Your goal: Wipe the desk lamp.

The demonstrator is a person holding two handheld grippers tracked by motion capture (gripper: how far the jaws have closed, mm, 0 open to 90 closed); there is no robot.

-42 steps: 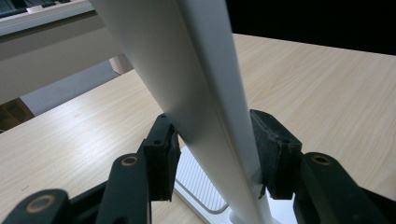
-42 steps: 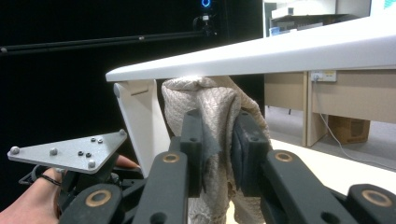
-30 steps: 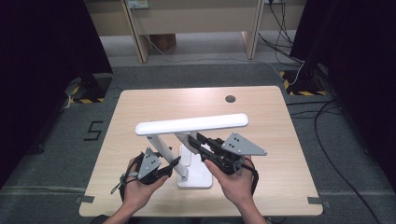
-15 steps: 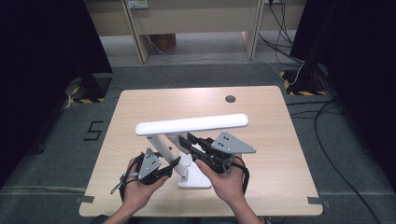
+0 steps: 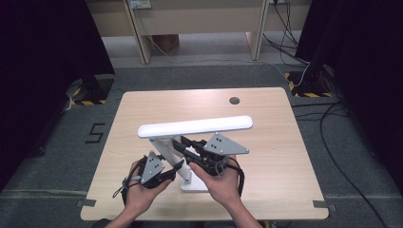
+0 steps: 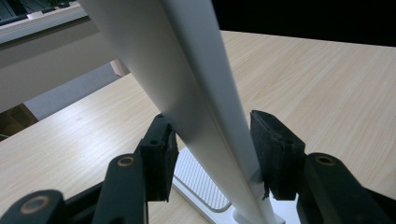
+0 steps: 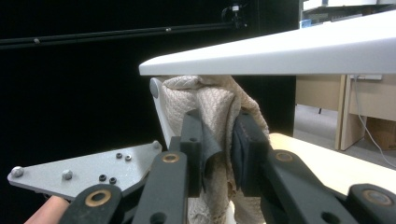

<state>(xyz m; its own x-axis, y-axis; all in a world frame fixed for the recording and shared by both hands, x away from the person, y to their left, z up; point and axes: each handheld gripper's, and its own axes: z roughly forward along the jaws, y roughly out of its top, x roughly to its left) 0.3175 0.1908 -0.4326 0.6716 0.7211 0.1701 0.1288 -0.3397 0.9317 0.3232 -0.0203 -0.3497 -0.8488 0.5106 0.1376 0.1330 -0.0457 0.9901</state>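
The right gripper (image 7: 217,154) held a beige cloth (image 7: 212,112) clamped between its jaws, pressed up under the lamp (image 5: 195,127) head. The left gripper (image 6: 212,154) straddled the lamp's arm, jaws just eased apart, pads slightly off it. Wiping was judged underway; the next stroke called for a steadied lamp on the worktop (image 5: 271,156).

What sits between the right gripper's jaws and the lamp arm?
A beige cloth: in the right gripper view the right gripper pinches it, bunched up against the lamp arm under the white lamp head.
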